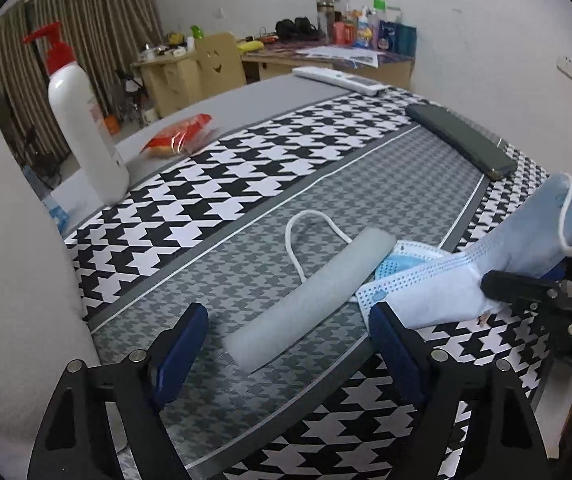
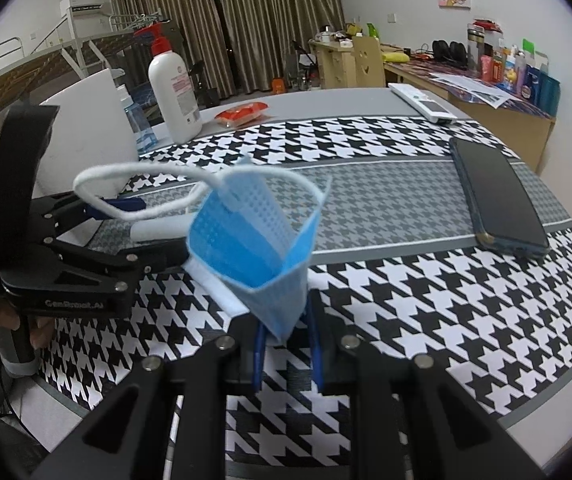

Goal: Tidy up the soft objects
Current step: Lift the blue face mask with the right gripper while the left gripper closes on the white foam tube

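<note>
A blue face mask (image 2: 262,248) is folded and pinched between the fingers of my right gripper (image 2: 286,336), which is shut on it and lifts one end off the table. In the left wrist view the same mask (image 1: 522,236) rises at the right, held by the right gripper (image 1: 498,286), with its other end lying on the cloth. A pale grey soft strip (image 1: 310,300) lies on top of the mask's end and ear loop (image 1: 298,236). My left gripper (image 1: 290,344) is open, its fingers either side of the strip's near end.
A houndstooth cloth (image 1: 246,168) covers the table. On it are a white pump bottle (image 1: 86,128), a red snack packet (image 1: 182,136), a dark phone (image 1: 462,140) and a white remote (image 1: 342,80). A white chair back (image 1: 10,240) stands at the left.
</note>
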